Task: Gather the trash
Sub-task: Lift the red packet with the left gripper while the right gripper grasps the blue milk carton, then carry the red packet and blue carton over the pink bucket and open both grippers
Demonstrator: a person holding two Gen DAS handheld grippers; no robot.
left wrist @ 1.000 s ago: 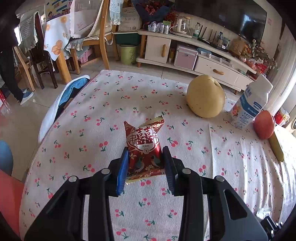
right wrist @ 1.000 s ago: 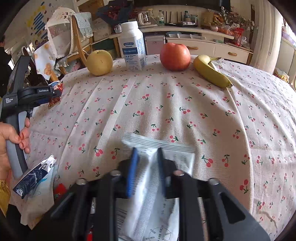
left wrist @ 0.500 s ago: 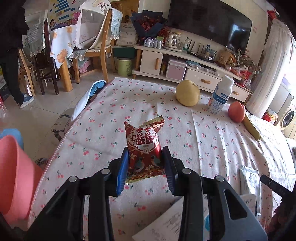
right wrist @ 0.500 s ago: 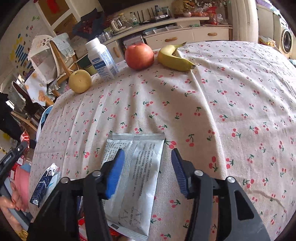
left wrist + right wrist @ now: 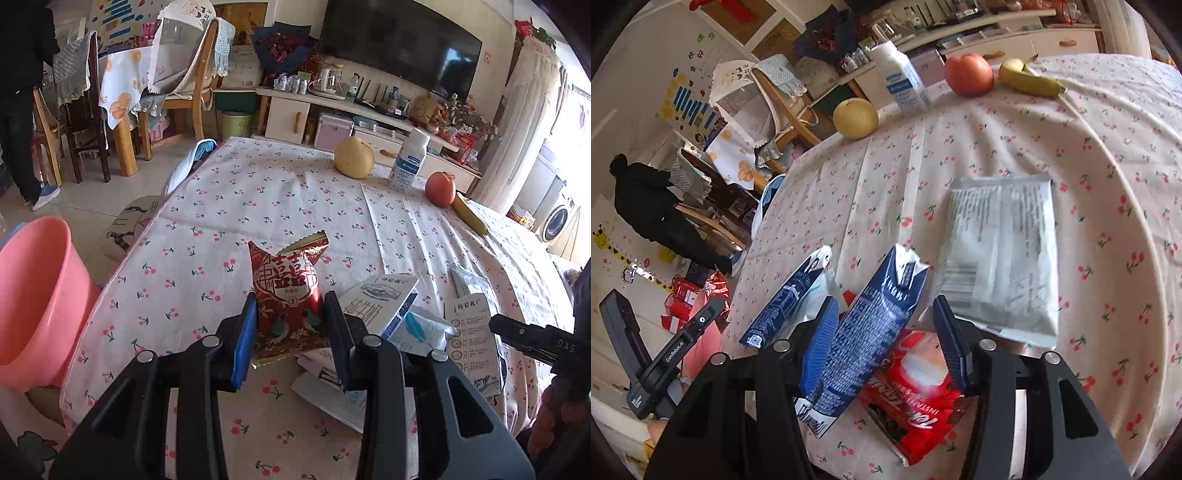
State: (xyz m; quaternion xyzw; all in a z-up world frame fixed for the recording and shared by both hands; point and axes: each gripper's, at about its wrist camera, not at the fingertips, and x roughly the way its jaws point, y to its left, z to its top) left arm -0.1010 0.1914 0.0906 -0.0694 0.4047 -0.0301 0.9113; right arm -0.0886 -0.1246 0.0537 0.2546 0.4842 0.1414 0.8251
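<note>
My left gripper (image 5: 290, 332) is shut on a red snack packet (image 5: 288, 295) and holds it above the table. A pink bucket (image 5: 33, 295) stands at the left, beside the table. My right gripper (image 5: 886, 343) is open, its fingers either side of a dark blue carton (image 5: 868, 332) that lies over a red wrapper (image 5: 919, 387). A second blue carton (image 5: 786, 295) lies to the left and a white flat packet (image 5: 1004, 251) to the right. In the left wrist view the cartons and papers (image 5: 388, 306) lie just right of my fingers.
At the table's far side stand a yellow pear (image 5: 354, 162), a white bottle (image 5: 409, 162), a red apple (image 5: 439, 188) and a banana (image 5: 469, 219). The cherry-print tablecloth (image 5: 258, 206) covers the table. Chairs and a TV cabinet stand beyond. A person stands at the far left.
My left gripper has pulled back and up with the red packet; the pink bucket came into view. My right gripper let go of the white packet, opened, and moved left over the blue carton.
</note>
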